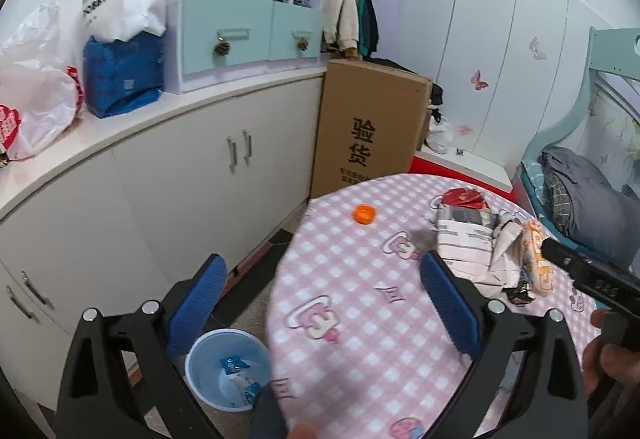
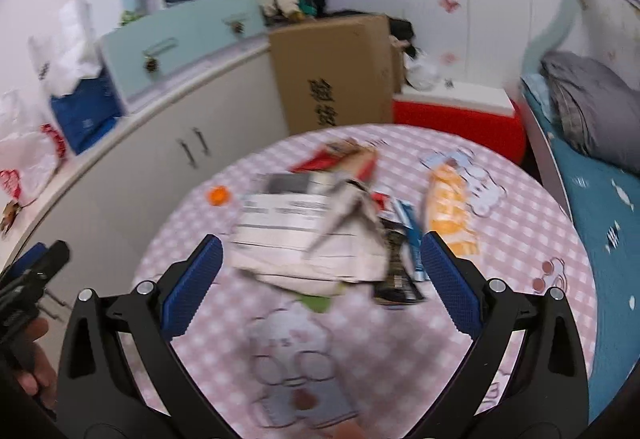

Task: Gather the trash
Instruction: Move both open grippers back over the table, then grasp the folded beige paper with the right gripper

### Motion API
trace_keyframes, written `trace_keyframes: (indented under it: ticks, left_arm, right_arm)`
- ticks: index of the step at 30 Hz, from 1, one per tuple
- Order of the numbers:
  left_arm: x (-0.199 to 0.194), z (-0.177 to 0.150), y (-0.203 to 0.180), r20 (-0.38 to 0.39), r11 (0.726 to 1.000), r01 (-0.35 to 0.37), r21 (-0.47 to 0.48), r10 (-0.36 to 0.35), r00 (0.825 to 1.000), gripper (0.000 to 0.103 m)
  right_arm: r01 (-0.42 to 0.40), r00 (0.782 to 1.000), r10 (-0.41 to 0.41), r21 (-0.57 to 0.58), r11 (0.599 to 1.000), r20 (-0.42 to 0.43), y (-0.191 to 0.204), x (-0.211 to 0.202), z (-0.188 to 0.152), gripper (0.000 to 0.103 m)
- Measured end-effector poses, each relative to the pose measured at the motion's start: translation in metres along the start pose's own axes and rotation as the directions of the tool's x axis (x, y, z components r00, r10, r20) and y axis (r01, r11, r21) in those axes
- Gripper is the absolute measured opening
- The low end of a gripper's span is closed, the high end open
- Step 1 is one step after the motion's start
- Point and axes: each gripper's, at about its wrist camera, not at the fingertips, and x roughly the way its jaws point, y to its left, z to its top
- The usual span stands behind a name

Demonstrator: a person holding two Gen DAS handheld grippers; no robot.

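A round table with a pink checked cloth carries a pile of trash: crumpled white paper, a red wrapper, an orange snack bag, a dark wrapper and an orange bottle cap. A light blue bin stands on the floor left of the table with wrappers inside. My left gripper is open and empty over the table's left edge. My right gripper is open and empty above the pile; the view is blurred.
A white cabinet counter runs along the left with bags and drawers on it. A tall cardboard box stands behind the table, beside a red and white box. A bed is at the right.
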Motion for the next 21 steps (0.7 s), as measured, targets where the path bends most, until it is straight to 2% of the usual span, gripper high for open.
trace_keyframes:
  ticks: [5,10,12,13,14,17,21]
  left_arm:
    - [0.019,0.002,-0.015,-0.024,0.999,0.039,-0.002,-0.039,0.999,0.095]
    - [0.035,0.004,-0.024,-0.044,0.999,0.043,0.007,-0.042,0.998,0.095]
    - [0.041,0.004,-0.026,-0.052,0.999,0.043,0.004,-0.043,0.998,0.095]
    - [0.043,0.005,-0.026,-0.055,0.999,0.045,0.003,-0.045,0.997,0.095]
    - [0.045,0.005,-0.026,-0.057,0.999,0.045,0.002,-0.045,0.997,0.095]
    - [0.052,0.003,-0.028,-0.072,0.999,0.044,0.007,-0.043,0.996,0.095]
    - [0.058,0.001,-0.032,-0.082,0.999,0.046,0.018,-0.044,0.996,0.095]
  right_arm:
    - [0.022,0.999,-0.022,0.003,1.000,-0.039,-0.017,0.030,0.005,0.097]
    - [-0.006,0.997,0.006,0.001,1.000,-0.076,-0.016,0.064,0.015,0.094]
    - [-0.008,0.995,0.008,0.001,1.000,-0.100,-0.016,0.079,0.016,0.084]
    - [-0.012,0.994,0.012,0.006,1.000,-0.112,-0.016,0.085,0.017,0.073]
    - [-0.017,0.992,0.018,0.012,1.000,-0.123,-0.016,0.090,0.018,0.058]
    - [-0.074,0.989,0.080,0.047,0.996,-0.124,-0.020,0.096,0.015,0.034]
    - [-0.115,0.990,0.121,0.083,0.990,-0.077,-0.030,0.074,0.010,0.024]
